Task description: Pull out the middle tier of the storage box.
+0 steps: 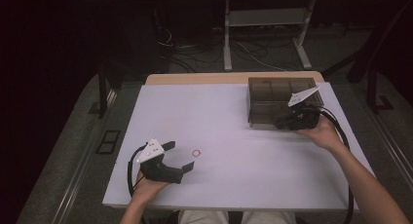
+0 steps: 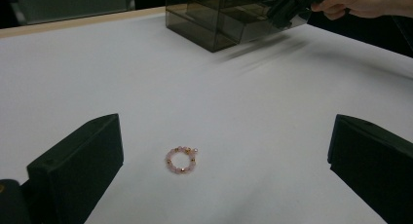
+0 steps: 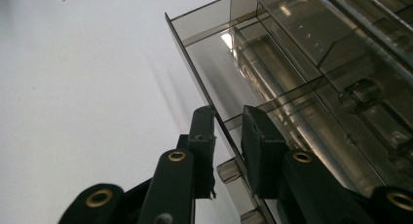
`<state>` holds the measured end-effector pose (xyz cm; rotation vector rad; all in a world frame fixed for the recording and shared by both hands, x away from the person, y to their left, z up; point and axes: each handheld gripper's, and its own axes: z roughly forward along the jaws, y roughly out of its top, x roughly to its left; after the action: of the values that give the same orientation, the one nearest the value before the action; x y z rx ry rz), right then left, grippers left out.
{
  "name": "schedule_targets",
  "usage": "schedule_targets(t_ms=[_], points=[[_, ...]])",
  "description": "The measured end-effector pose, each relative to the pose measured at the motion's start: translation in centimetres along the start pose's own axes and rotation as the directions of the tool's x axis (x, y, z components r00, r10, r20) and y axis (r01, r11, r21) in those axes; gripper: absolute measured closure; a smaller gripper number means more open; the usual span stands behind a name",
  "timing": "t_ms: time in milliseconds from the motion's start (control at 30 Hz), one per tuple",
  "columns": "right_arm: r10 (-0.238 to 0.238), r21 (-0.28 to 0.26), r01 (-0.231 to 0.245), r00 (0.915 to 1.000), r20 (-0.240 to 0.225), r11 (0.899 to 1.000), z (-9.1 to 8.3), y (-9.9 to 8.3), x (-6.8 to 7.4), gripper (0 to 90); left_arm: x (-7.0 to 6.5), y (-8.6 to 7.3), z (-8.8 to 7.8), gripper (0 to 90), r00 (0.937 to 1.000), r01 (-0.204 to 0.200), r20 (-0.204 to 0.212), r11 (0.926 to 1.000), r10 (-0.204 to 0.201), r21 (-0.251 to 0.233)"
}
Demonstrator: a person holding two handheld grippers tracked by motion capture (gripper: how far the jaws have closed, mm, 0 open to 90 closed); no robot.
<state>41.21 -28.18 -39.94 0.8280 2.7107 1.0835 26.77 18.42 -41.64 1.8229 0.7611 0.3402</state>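
At upper right the drawer front [image 3: 229, 136] of the smoky box [image 1: 272, 100] is pinched by the nearly closed right claw [image 1: 287, 121], while the bead ring [image 2: 181, 159], centre-low on the counter [image 1: 234, 156], is straddled by the wide-open, empty left claw [image 2: 224, 160], so pulling the drawer out is judged next.

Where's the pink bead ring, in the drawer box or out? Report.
Out. The small pink bead ring lies flat on the white table, apart from the smoky clear plastic drawer box.
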Motion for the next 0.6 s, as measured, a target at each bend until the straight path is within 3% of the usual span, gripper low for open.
schedule_targets(t_ms=[600], points=[[-0.011, 0.002, 0.011, 0.9999, -0.007, 1.0, -0.43, -0.63, 0.59, 74.3, -0.02, -0.05, 0.16, 0.0, 1.0, -0.001, 0.002, 1.0, 0.001, 0.008]])
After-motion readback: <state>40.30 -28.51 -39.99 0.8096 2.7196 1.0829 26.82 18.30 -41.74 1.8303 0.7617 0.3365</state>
